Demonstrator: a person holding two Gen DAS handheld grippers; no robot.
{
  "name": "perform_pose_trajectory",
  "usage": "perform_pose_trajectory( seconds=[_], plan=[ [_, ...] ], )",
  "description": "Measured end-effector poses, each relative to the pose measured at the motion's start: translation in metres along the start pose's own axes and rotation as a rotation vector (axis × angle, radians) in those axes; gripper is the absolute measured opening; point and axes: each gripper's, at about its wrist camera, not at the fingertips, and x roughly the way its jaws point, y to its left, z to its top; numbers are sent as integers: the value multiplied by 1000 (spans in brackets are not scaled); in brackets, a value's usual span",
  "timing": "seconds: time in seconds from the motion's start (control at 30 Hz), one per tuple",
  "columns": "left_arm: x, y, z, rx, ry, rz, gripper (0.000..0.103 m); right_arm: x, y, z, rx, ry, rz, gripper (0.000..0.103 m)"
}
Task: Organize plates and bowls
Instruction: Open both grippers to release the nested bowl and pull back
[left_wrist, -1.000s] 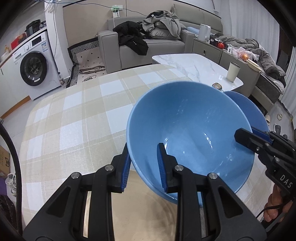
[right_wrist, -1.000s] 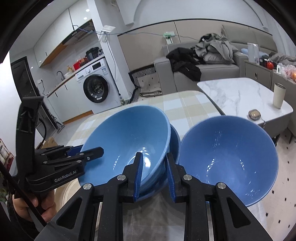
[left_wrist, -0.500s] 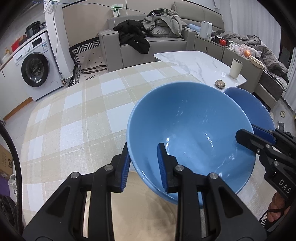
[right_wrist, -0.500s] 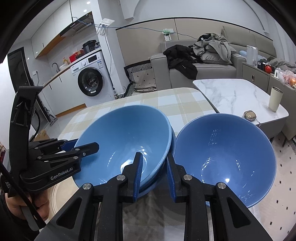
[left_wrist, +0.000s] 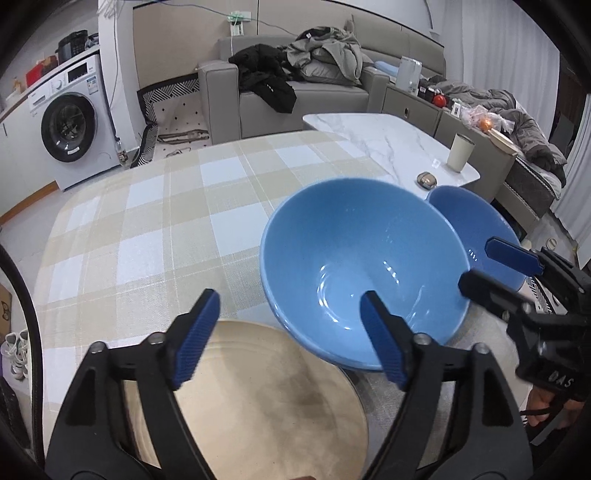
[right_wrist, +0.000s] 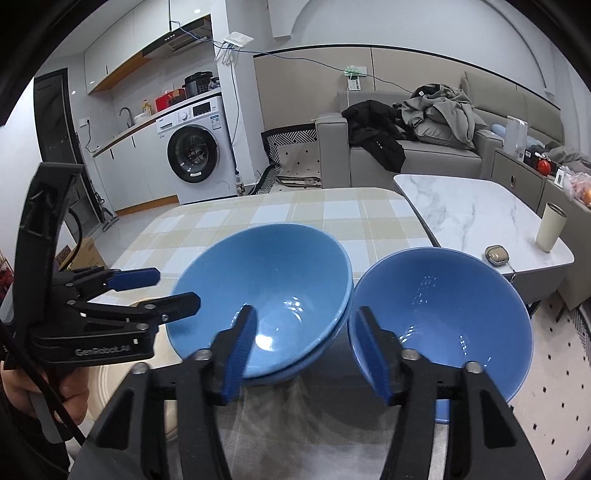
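On the checked tablecloth (left_wrist: 155, 221), two nested light blue bowls (right_wrist: 266, 291) are seen with both grippers spread around the rim.

The left gripper (left_wrist: 291, 336) and right gripper (right_wrist: 306, 350) are both caught with jaws opening, pads off the rim, so nothing is gripped. A darker blue bowl (right_wrist: 443, 310) is sat just beside the stack on its right, and a beige plate (left_wrist: 266, 406) is parked near the stack's left.

three blue bowls: two nested (right_wrist: 266, 288) and one alone (right_wrist: 443, 306). one beige plate (left_wrist: 258, 398). two grippers, left (left_wrist: 288, 339) and right (right_wrist: 306, 350). one checked table (left_wrist: 147, 221).
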Motion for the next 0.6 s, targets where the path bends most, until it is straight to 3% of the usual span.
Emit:
perform_pose_trajectory(
  seconds=[0.07, 0.13, 0.2, 0.27, 0.6],
  plan=[
    [-8, -2, -1, -11, -13, -9, 79, -5, -4, 0, 13, -11, 14, 85],
    [-12, -4, -2, -22, -8, -22, 83, -9, -8, 0, 23, -15, 15, 86],
    [-16, -9, -3, -20, -15, -34, 89, -13, -14, 1, 35, -19, -6, 96],
    [-23, -16, -7, -13, -22, -44, 102, -19, -18, -2, 45, -21, -16, 98],
    [-34, -63, -19, 5, 9, -120, 102, -53, -59, 0, 84, -41, -81, 102]
  ],
)
